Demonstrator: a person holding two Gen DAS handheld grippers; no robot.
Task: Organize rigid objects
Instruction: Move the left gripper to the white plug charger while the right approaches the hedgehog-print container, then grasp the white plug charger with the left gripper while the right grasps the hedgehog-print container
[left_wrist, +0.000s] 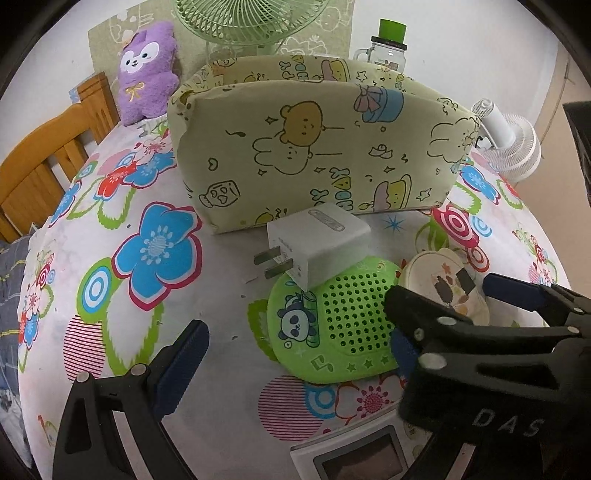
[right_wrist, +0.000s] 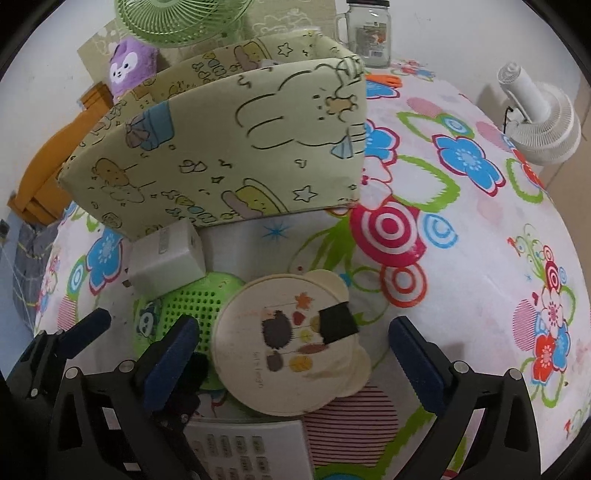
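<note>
A white plug adapter (left_wrist: 317, 245) rests partly on a green perforated panda lid (left_wrist: 332, 325), in front of a pale green cartoon-print storage box (left_wrist: 314, 147). A cream round lid with a hedgehog print (right_wrist: 291, 343) lies to the right of the green lid (right_wrist: 184, 314). A white remote (right_wrist: 251, 450) lies nearest me. My left gripper (left_wrist: 295, 354) is open and empty, straddling the green lid. My right gripper (right_wrist: 291, 362) is open around the cream lid, not touching it; it also shows in the left wrist view (left_wrist: 439, 295). The adapter (right_wrist: 166, 258) shows in the right wrist view too.
The table has a flowered cloth (left_wrist: 155, 254). Behind the box stand a purple plush toy (left_wrist: 147, 70), a green fan (left_wrist: 243, 22) and a glass jar mug (left_wrist: 388, 48). A white fan (right_wrist: 539, 122) lies at the right. A wooden chair (left_wrist: 44, 166) stands left.
</note>
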